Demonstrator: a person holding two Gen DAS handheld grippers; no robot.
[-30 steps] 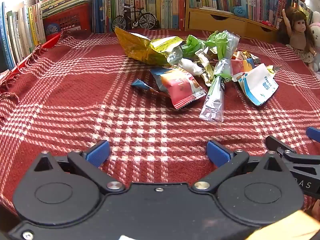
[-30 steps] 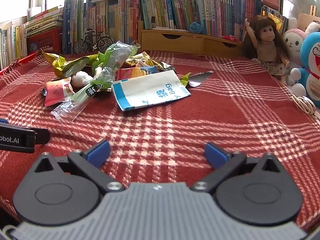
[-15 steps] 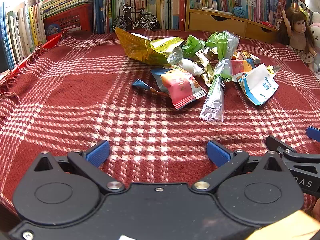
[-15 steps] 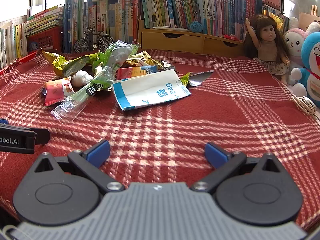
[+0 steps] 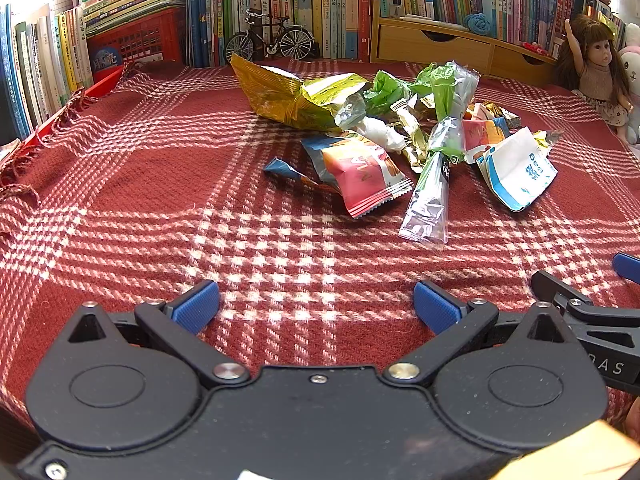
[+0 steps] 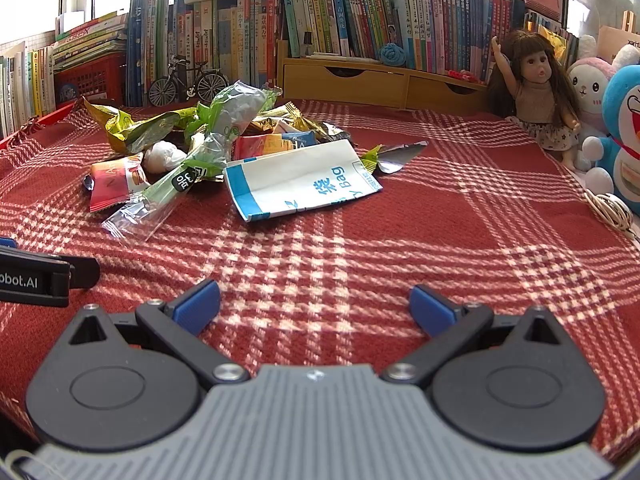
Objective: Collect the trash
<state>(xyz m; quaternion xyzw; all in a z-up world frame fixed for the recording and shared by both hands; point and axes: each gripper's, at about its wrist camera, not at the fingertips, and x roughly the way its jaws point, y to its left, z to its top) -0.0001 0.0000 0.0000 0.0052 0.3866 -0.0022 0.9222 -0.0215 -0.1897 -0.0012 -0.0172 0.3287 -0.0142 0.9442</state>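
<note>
Ahead, the trash pile (image 5: 400, 136) lies well beyond both empty, wide-spread grippers, left (image 5: 316, 306) and right (image 6: 314, 304).

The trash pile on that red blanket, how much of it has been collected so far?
Nothing looks collected yet. The wrappers, among them the gold bag, the clear wrapper and the white and blue bag, all lie heaped on the blanket. Nothing is in hand: the left gripper and right gripper are open and empty, short of the pile. The whole pile remains, and no bin is in view.
</note>
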